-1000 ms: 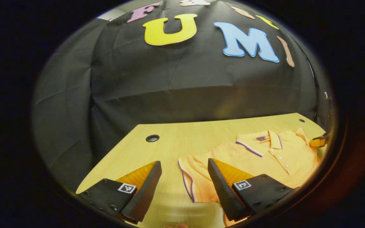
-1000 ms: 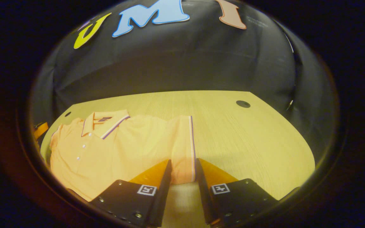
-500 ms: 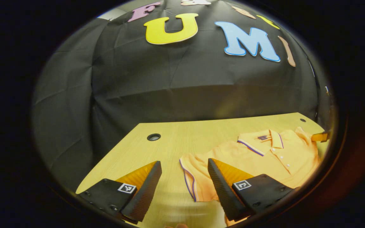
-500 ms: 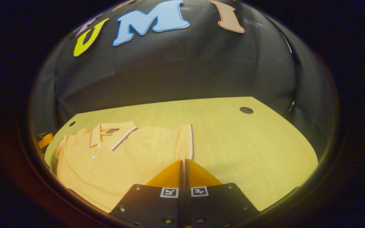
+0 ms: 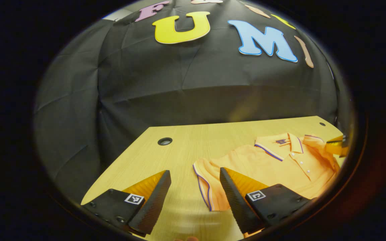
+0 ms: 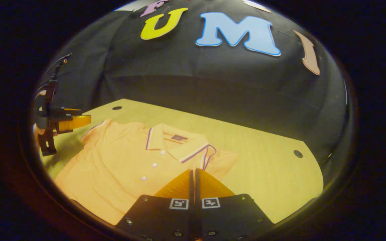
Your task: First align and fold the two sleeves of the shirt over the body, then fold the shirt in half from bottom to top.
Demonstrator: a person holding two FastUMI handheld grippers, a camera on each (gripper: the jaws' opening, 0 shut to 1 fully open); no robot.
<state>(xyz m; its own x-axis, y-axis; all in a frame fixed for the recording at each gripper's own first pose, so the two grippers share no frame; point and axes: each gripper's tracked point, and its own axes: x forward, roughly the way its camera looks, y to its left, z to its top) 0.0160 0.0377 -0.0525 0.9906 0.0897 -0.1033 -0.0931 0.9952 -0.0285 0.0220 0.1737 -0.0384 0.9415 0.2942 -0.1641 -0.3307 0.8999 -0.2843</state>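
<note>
Here, my right claw [image 6: 193, 174] is pinching its two fingers together on the edge of the shirt's right sleeve [image 6: 218, 160], which is lying folded inward beside the collar [image 6: 176, 145]. My left claw [image 5: 193, 190] is standing wide, with nothing between its fingers; the striped hem of the other sleeve [image 5: 204, 184] is lying flat just beside its right-hand finger. The orange shirt [image 6: 126, 167] is spreading front-up on the wooden table [image 6: 263, 160], its buttons facing up and its collar pointing toward the black cloth wall [image 6: 196, 77]. In the right gripper view my left claw is showing far off to the left, above the table beyond the shirt. A round cable hole [image 5: 165, 141] is sitting in the table well apart from the shirt.
</note>
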